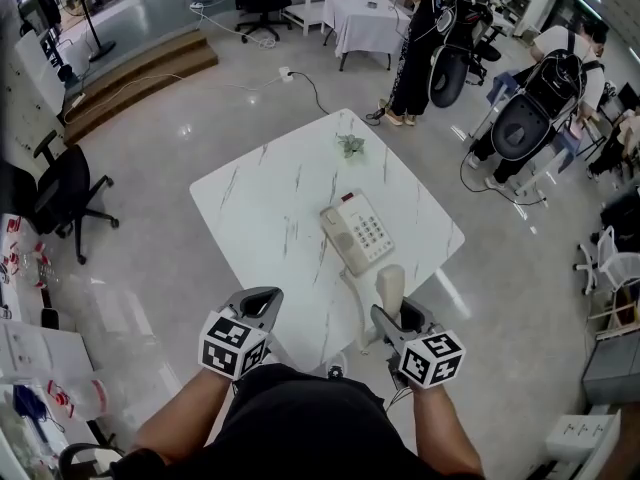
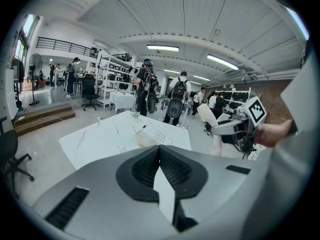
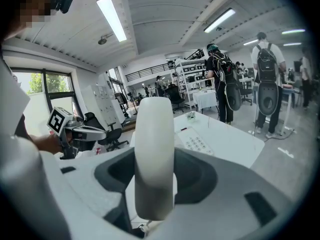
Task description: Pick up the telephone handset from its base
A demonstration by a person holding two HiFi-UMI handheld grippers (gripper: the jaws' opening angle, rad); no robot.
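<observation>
A cream telephone base [image 1: 358,231] with a keypad lies on the white marble table [image 1: 270,198]. Its cream handset [image 1: 390,286] is off the base, held upright above the table's near edge, with my right gripper [image 1: 393,313] shut on it. In the right gripper view the handset [image 3: 155,154] fills the space between the jaws, and the base [image 3: 197,141] lies beyond. A cord [image 1: 352,298] hangs from the base's near end toward the handset. My left gripper [image 1: 262,303] hovers at the near left edge, shut and empty; its pads [image 2: 172,171] meet.
A small green plant [image 1: 351,146] sits at the table's far side. A black office chair [image 1: 60,198] stands to the left. People [image 1: 420,38] with backpack rigs stand beyond the table on the right, near a cloth-covered table [image 1: 365,18]. Wooden steps [image 1: 130,78] lie far left.
</observation>
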